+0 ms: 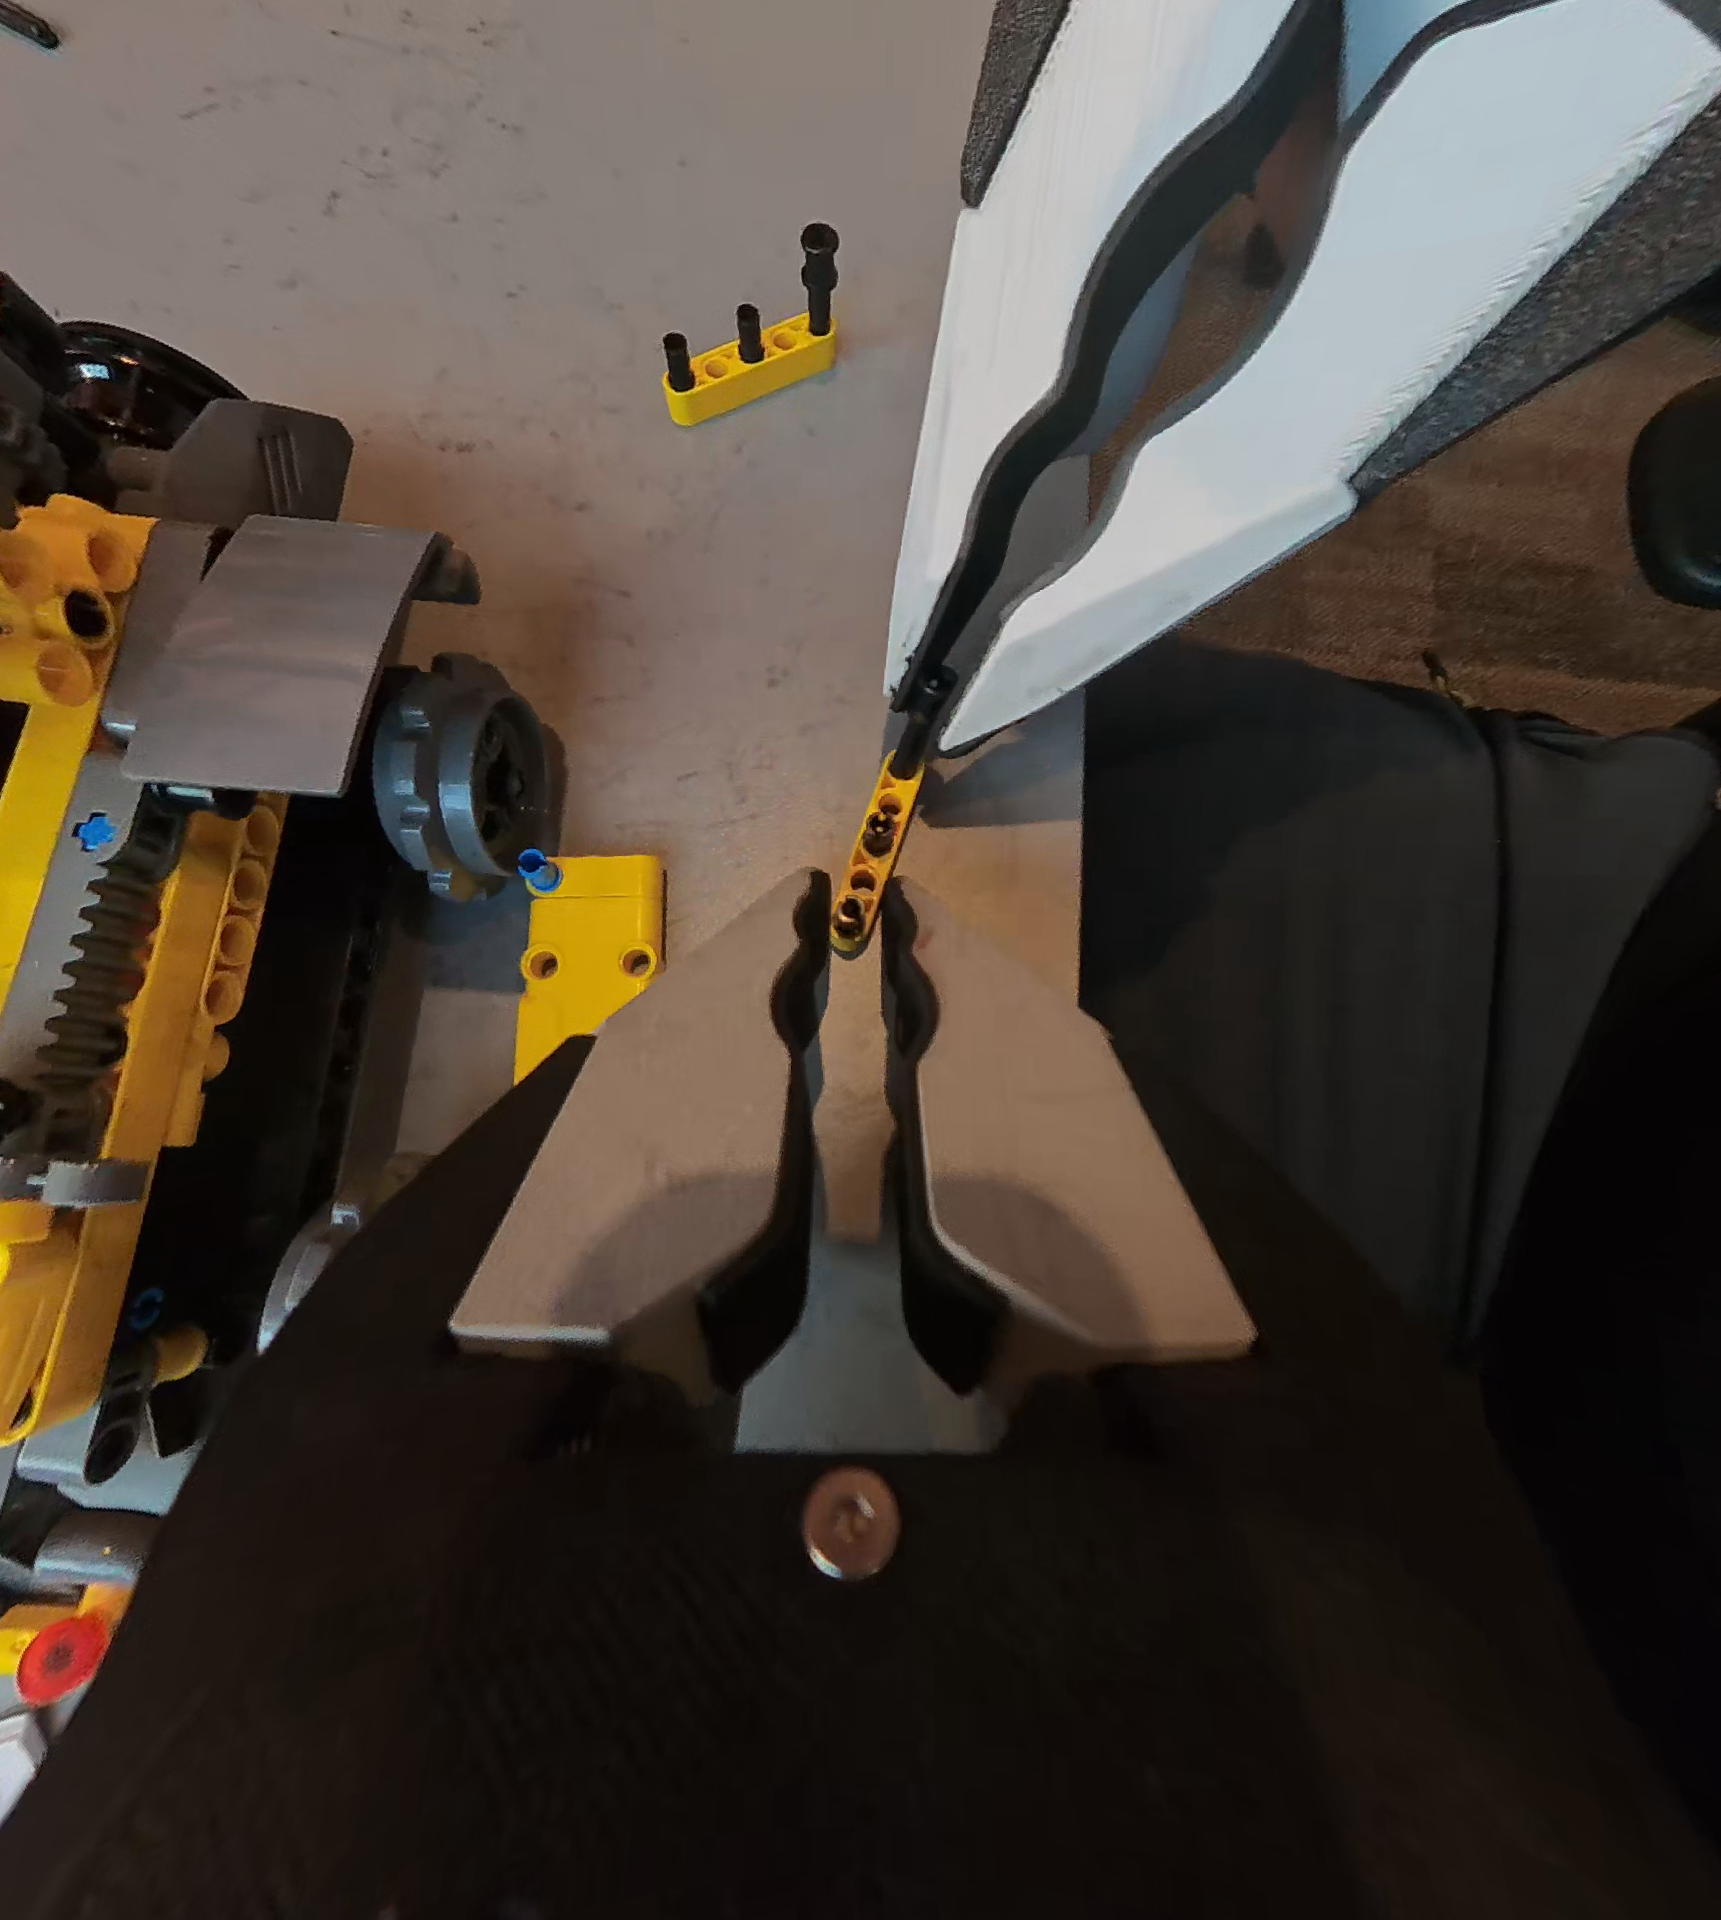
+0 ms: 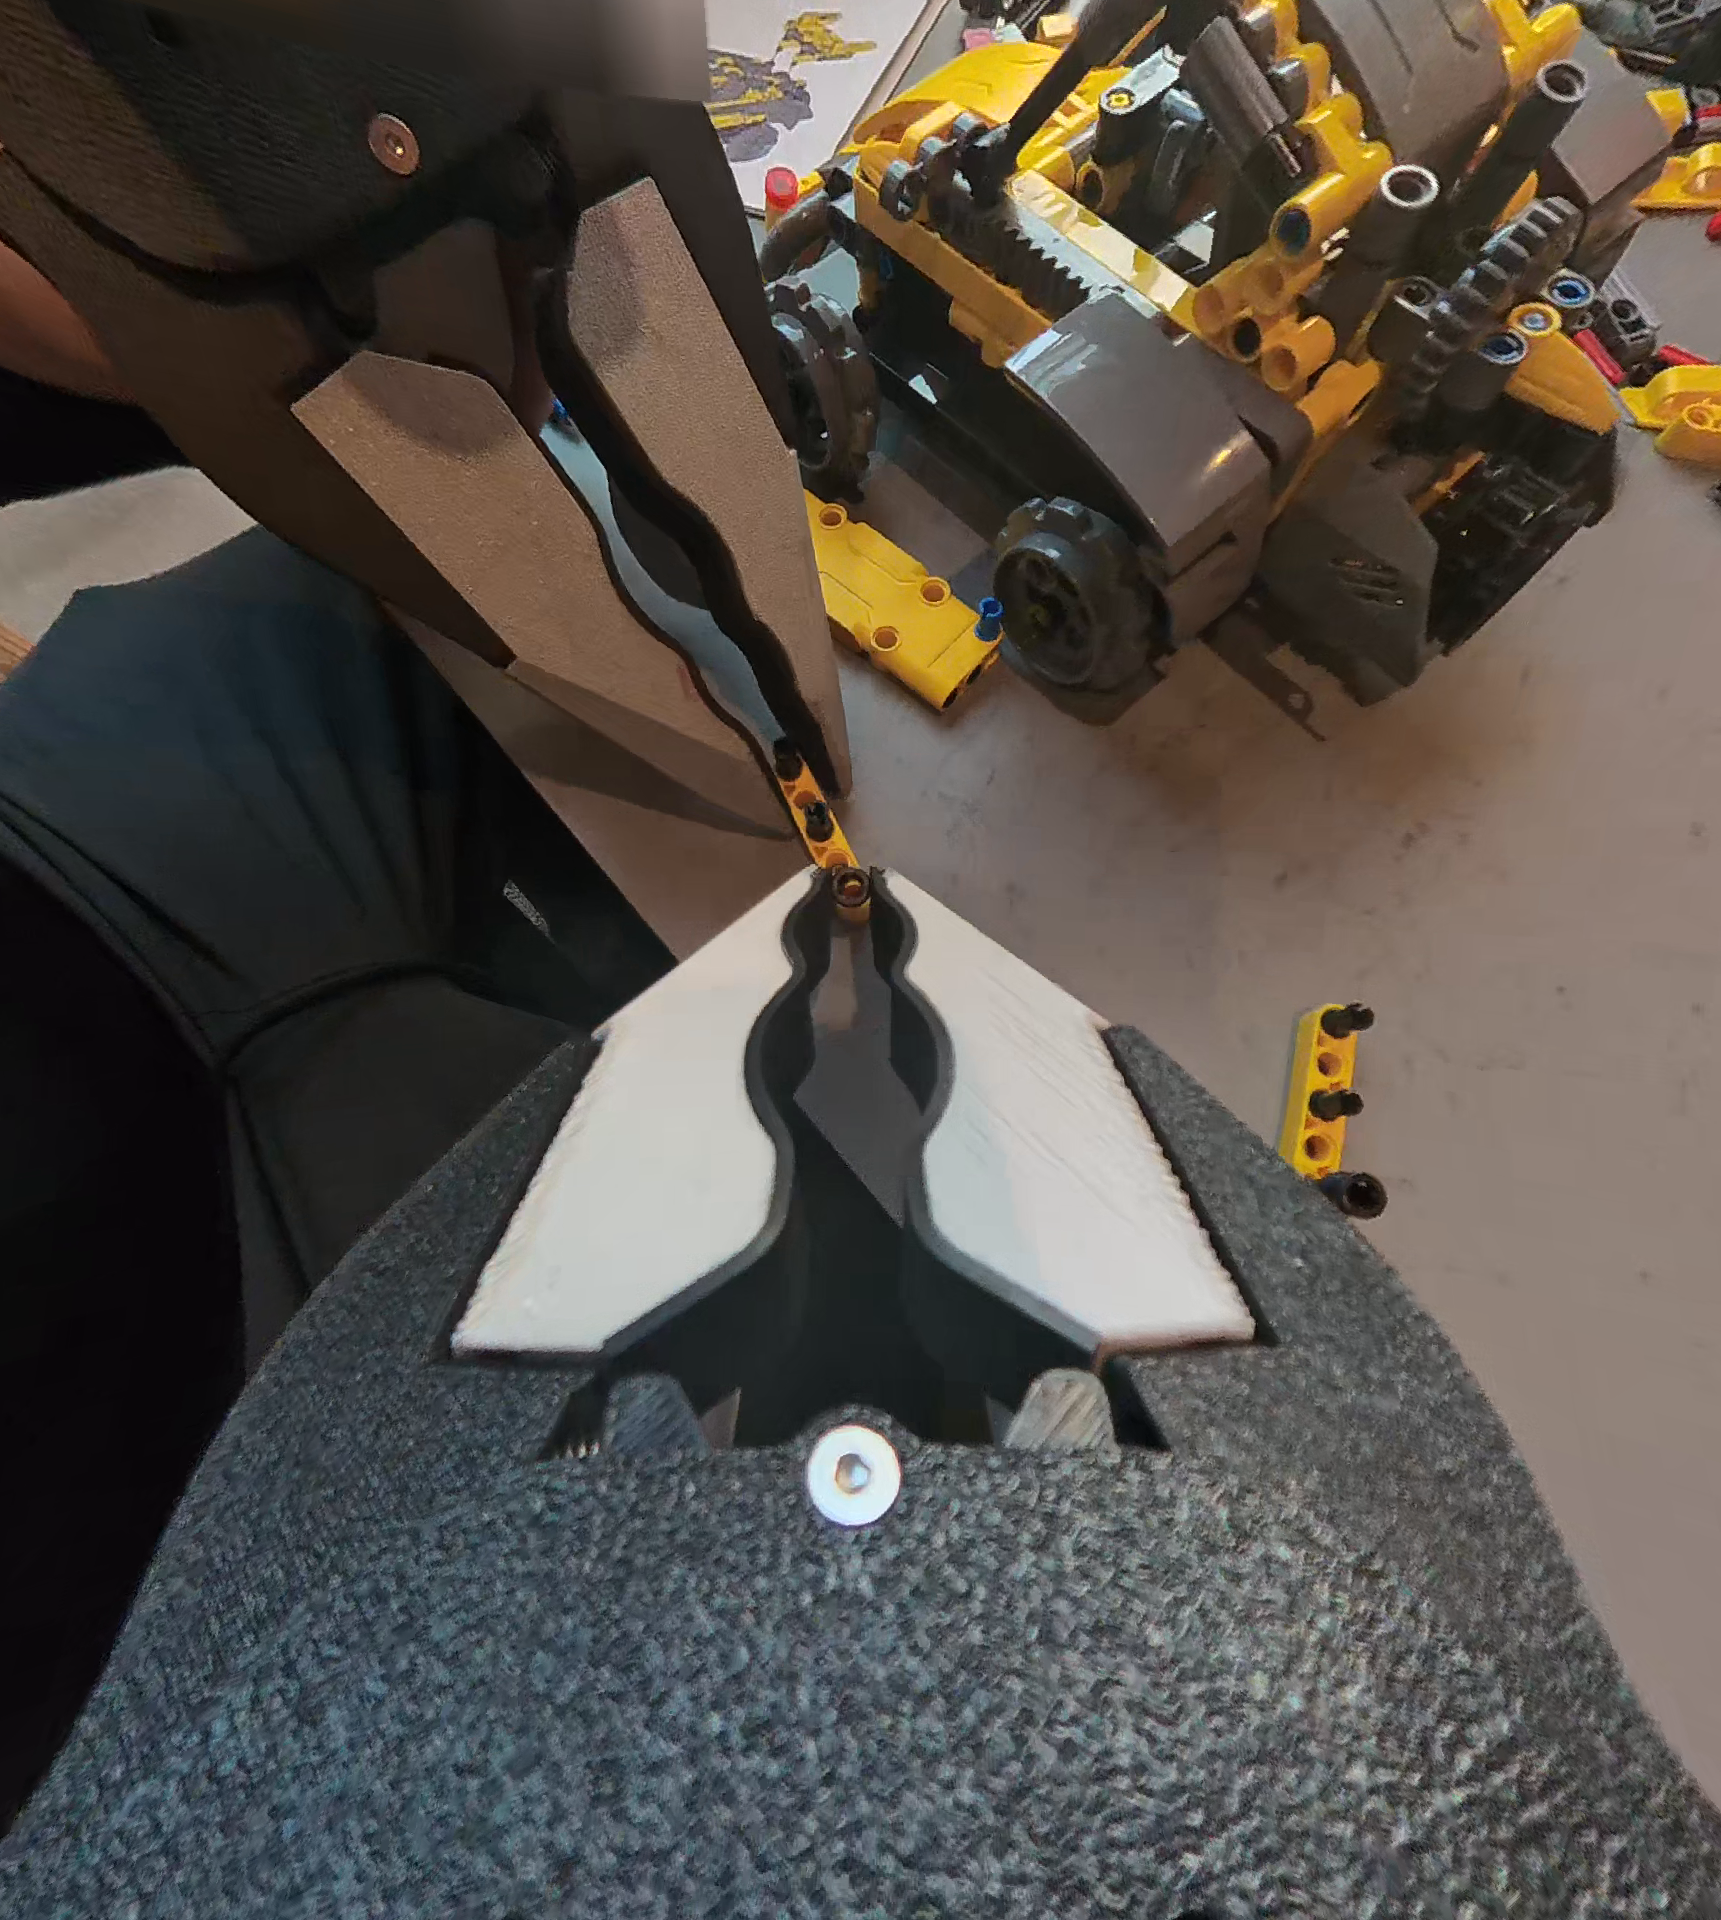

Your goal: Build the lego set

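Left wrist view: left gripper [image 1: 857,902], grey fingers, clamps near end of small yellow beam [image 1: 868,858] w/ black pins, held over table [image 1: 544,208] edge. Right gripper [image 1: 923,707], white fingers, pinches black pin [image 1: 913,727] at beam's far end. Second yellow beam w/ pins [image 1: 750,366] lies apart on table. Yellow-grey toy vehicle [image 1: 160,852] at left.

Right wrist view: right gripper [image 2: 848,885] closed on pin [image 2: 848,885]; beam [image 2: 814,821] runs up to left gripper [image 2: 806,764]. Second beam [image 2: 1325,1101] at right, vehicle [image 2: 1251,364] beyond.

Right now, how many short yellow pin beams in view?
2. One beam is gripped between the left tongs and right tongs; the other beam lies apart on the table. More may hide in clutter.
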### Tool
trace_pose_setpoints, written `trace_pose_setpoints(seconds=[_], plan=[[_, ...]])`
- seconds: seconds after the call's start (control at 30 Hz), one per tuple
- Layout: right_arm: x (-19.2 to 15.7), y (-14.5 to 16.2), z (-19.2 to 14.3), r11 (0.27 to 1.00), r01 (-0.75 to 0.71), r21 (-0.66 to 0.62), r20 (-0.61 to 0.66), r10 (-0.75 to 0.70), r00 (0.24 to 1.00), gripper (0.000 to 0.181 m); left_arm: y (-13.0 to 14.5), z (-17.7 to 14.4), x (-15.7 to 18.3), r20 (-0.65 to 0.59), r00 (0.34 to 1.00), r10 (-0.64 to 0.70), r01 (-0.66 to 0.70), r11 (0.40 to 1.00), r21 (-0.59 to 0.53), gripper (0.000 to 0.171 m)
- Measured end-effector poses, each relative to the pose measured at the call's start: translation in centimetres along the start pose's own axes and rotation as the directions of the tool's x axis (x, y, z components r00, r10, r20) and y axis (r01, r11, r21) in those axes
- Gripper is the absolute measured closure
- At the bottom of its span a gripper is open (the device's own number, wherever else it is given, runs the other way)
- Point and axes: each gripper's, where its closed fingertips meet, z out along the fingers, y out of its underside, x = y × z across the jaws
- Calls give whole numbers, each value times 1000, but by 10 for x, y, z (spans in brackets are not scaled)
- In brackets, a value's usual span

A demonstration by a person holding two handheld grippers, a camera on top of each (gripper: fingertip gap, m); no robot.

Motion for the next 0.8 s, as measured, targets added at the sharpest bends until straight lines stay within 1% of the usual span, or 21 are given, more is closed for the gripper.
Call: trace_pose_setpoints(seconds=[0.2,0.27,0.3,0.37,0.53,0.63,0.8], plan=[[2,0,0,999,21,-33,7,-21,1000,175,-2,1,2,-30,999,-26,27,1000,16,166],[2,1,0,999,26,-43,10,-25,1000,175,-3,2,5,-54,998,-33,34,999,18,156],[2,0,0,998,28,-47,10,-28,1000,175,-5,3,6,-60,998,-32,33,999,21,156],[1,0,1,998,34,-55,10,-33,999,175,-6,5,6,-55,998,-13,15,1000,26,167],[3,-1,1,997,27,-67,13,-27,1000,175,-6,6,6,-50,999,-6,8,999,31,168],[5,-1,2,995,43,-95,-2,-44,999,175,-7,7,5,-23,1000,-15,16,999,34,167],[7,-3,4,993,-24,-118,-50,19,999,175,-6,6,2,56,997,-56,54,998,38,167]])
